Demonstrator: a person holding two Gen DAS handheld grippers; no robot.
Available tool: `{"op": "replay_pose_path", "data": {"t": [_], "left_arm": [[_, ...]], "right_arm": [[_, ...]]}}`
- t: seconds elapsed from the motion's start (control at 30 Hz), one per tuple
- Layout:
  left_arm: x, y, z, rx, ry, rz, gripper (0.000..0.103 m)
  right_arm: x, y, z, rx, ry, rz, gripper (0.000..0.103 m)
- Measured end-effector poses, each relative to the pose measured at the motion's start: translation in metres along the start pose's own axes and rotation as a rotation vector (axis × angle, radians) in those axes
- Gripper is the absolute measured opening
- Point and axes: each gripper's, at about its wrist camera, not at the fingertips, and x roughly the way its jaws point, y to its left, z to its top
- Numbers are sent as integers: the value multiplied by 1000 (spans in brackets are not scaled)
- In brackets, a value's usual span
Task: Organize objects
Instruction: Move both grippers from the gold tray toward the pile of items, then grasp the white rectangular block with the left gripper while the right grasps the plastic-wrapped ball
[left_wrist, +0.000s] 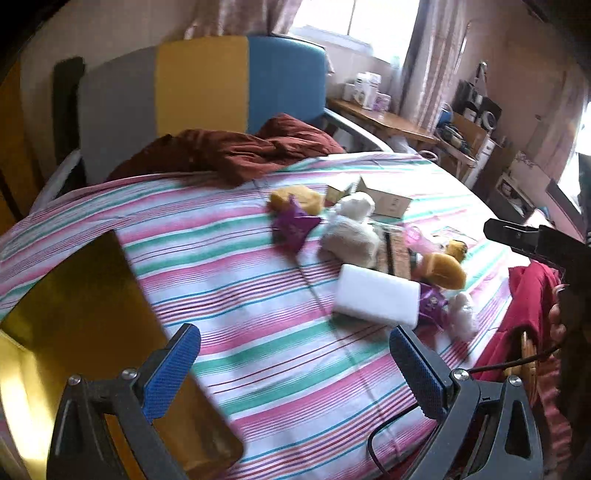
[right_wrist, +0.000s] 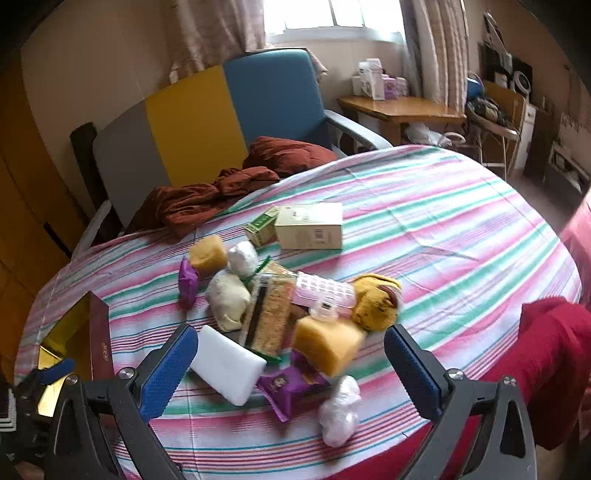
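Two grippers: left gripper (left_wrist: 295, 363) and right gripper (right_wrist: 291, 365), both with blue-padded jaws spread wide and nothing between them.
Heap: a loose clutter of small objects on the striped bedspread (right_wrist: 443, 229), near the middle of the bed.
White block (right_wrist: 227, 363): flat, rectangular, at the near edge of the heap, just ahead of the right gripper's left finger.
Yellow sponge (right_wrist: 328, 345): beside the block, resting partly on a purple packet (right_wrist: 286, 387).
Clear wrapped bundle (right_wrist: 340, 413): nearest the bed edge, likely soft and slippery.
Other items: pink pill tray (right_wrist: 325, 291), yellow plush (right_wrist: 376, 301), cream bundle (right_wrist: 227, 301), two cartons (right_wrist: 310, 226) further back.
Gold-lined box (left_wrist: 85, 332): open, on the bed at the far left of the heap, just beside the left gripper; judged the probable receptacle.
Step in hand: judged to be choosing a first pick; nothing is held as yet.
Advice: take an outlying piece such as the white block first, closing across its narrow sides; leave stacked items until their neighbours are gone.
Right view only: the box's red outer wall (right_wrist: 99, 339), the heap from above, and how its items overlap.
Left view only: the broad gold interior of the box and the red cloth (left_wrist: 532, 295) at the bed's right edge; the heap appears blurred.
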Motion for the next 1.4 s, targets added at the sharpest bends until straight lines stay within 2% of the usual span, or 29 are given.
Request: {"op": "replay_pose_path", "data": {"t": [0.17,0.3,0.4,0.53,0.7,0.77,0.93,1.03,1.23,1.4], "left_arm": [[30,-13,7,-27,91,-54,102],[61,-22,15,-119,193,-148,97],[83,-29,20,-188,264,-187,93],[108,-36,24,-296,334,-237,93],[130,-41,32,-402,390,-260,93],[137,-42,37,-423,393,-238,93],[146,-46,47,-425,406,-165,94],[144,-43,46,-405,400,-146,91],[128,-32,32,-364,372,-184,81],[110,-29,18,-253,349,-184,79]], "right_arm": [[-3,-19,0,41,1,0,103],[-4,-31,-1,59,-2,-4,103],[-2,-37,-4,73,1,-2,103],[2,-43,-6,95,3,11,103],[7,-46,-10,102,12,32,103],[9,-45,-11,95,18,42,103],[13,-43,-13,53,55,46,103],[17,-35,-14,-51,109,51,103],[29,-12,-23,-251,239,82,103],[45,2,-30,-375,378,88,95]]}}
